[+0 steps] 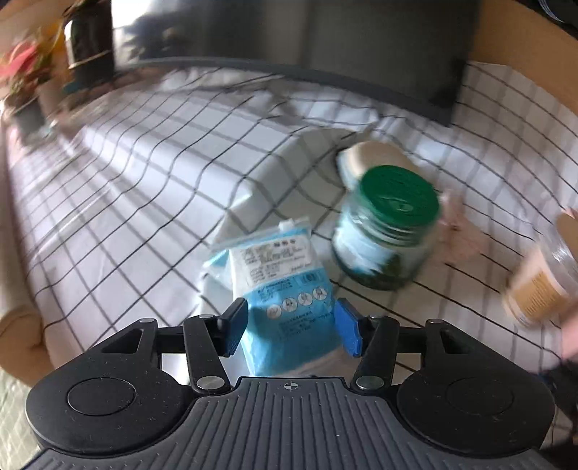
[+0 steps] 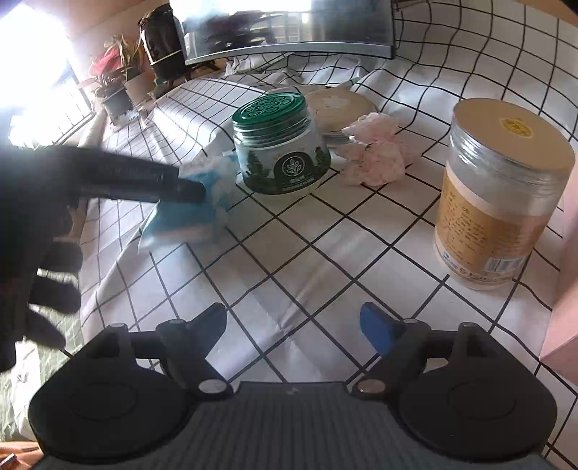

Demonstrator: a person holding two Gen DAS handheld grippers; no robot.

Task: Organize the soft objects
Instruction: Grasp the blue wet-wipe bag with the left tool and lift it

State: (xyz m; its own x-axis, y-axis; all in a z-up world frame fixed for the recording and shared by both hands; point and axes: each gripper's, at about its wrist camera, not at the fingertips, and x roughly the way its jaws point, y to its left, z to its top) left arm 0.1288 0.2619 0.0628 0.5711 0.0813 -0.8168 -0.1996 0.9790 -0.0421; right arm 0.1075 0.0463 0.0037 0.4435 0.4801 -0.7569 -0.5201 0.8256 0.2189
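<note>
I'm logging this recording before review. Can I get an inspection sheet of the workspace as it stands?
Surface: grid-pattern tablecloth, creased.
Job's things: blue-and-white soft pack; crumpled pink tissue beside the green-lidded jar.
Clutter: tan-lidded clear jar; round tan lid behind.
Grippers: left tool closed on the pack; right tool open, empty.
Cables: nothing seen.
Surroundings: potted plant, monitor.

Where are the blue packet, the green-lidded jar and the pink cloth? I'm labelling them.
blue packet [image 1: 289, 289], left wrist view, its printed front.
green-lidded jar [image 2: 280, 144], right wrist view, its glass side.
pink cloth [image 2: 375, 152], right wrist view, its crumpled middle.
</note>
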